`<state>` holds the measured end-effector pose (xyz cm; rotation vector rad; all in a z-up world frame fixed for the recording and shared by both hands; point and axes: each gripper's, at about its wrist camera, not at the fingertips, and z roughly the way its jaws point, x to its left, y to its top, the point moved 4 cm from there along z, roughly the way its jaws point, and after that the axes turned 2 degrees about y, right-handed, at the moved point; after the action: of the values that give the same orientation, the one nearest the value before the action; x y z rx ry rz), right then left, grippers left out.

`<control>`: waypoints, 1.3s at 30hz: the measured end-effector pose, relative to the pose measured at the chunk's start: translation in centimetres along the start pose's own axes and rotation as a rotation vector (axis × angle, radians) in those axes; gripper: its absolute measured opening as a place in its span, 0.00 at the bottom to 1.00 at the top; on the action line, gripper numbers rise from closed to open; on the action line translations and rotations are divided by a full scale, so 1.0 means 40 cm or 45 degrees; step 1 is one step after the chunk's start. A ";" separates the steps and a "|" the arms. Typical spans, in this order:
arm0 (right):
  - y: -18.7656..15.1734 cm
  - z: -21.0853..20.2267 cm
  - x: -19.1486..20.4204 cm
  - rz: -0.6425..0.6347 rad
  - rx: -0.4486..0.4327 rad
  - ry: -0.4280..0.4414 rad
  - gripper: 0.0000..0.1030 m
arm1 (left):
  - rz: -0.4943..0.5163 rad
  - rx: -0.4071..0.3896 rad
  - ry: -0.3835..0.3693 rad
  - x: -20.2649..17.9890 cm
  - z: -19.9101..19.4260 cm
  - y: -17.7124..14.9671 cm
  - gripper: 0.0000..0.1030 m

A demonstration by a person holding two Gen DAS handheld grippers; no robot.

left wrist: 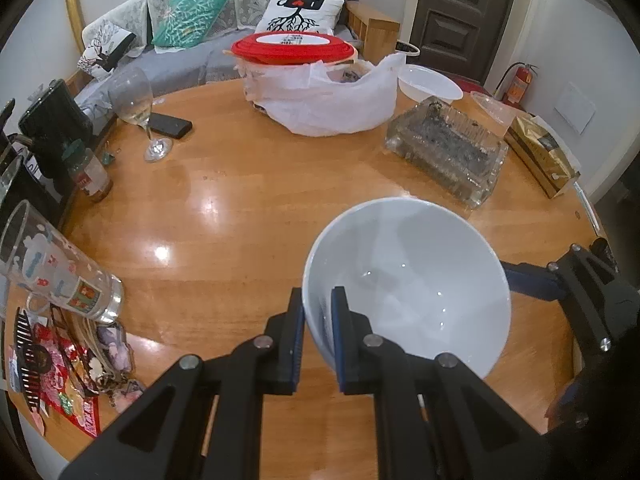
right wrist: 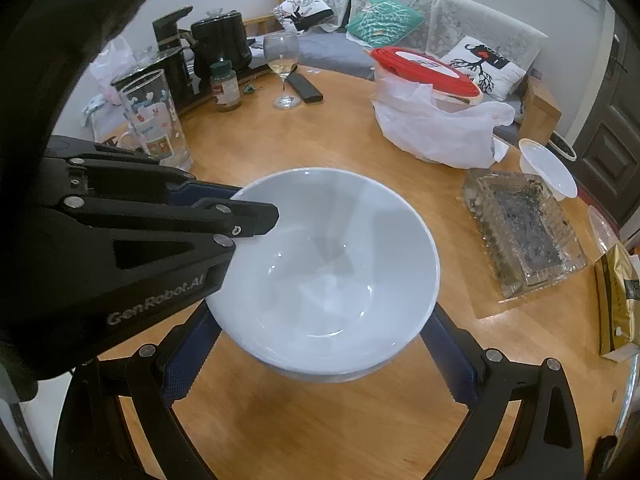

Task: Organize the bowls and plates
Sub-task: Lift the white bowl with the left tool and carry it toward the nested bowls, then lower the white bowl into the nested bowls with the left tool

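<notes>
A white ceramic bowl is held over the round wooden table. My left gripper is shut on the bowl's near rim, one finger inside and one outside. In the right wrist view the same bowl fills the middle, with the left gripper clamped on its left rim. My right gripper is open wide, its fingers on either side of the bowl's lower part; whether they touch it is unclear. A second white rim shows just under the bowl.
On the table stand a glass ashtray, a white plastic bag with a red-lidded container, a small white bowl, a wine glass, a printed glass, a brown bottle, a black phone and a gold packet.
</notes>
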<state>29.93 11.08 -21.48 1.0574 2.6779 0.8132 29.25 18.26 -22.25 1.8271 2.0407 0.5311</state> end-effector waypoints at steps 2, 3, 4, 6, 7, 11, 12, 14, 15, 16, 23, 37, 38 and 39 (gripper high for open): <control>-0.004 0.000 0.000 -0.013 0.002 -0.003 0.94 | 0.002 0.002 0.005 -0.002 0.004 -0.001 0.09; -0.005 0.001 0.001 -0.021 0.002 -0.007 0.94 | 0.002 0.003 0.005 -0.001 0.005 -0.002 0.09; -0.006 0.000 0.002 -0.022 -0.001 -0.009 0.94 | 0.000 0.003 0.004 -0.001 0.005 -0.001 0.09; -0.007 0.000 0.003 -0.022 -0.005 -0.010 0.94 | -0.003 0.002 0.000 0.000 0.005 -0.002 0.09; -0.007 0.000 0.003 -0.022 -0.008 -0.009 0.94 | -0.003 0.002 0.000 0.000 0.005 -0.002 0.09; -0.013 -0.005 -0.001 -0.023 -0.034 0.010 0.94 | -0.010 0.001 0.002 0.001 0.006 -0.002 0.11; -0.018 -0.007 -0.004 -0.020 -0.045 0.014 0.94 | -0.014 0.004 0.003 0.002 0.008 -0.002 0.11; -0.027 -0.011 -0.009 -0.012 -0.066 0.017 0.94 | -0.021 0.008 0.006 0.005 0.012 -0.002 0.13; -0.034 -0.013 -0.013 -0.004 -0.081 0.017 0.94 | -0.028 0.009 0.001 0.006 0.014 -0.002 0.17; -0.044 -0.016 -0.018 0.012 -0.104 0.025 0.94 | -0.034 0.008 -0.007 0.008 0.015 -0.001 0.19; -0.102 0.041 -0.046 0.120 -0.124 0.121 0.94 | -0.043 0.043 -0.045 -0.001 0.055 0.009 0.20; -0.073 0.151 -0.015 0.056 -0.095 0.153 0.95 | -0.110 0.053 -0.197 0.024 0.096 0.022 0.18; -0.071 0.157 -0.015 0.055 -0.094 0.152 0.96 | -0.109 0.050 -0.202 0.025 0.096 0.022 0.18; -0.068 0.161 -0.016 0.055 -0.092 0.152 0.96 | -0.105 0.047 -0.210 0.025 0.097 0.022 0.18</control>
<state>30.87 11.79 -28.40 1.0864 2.7072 1.0041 31.83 19.52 -25.17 1.7365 2.0162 0.3106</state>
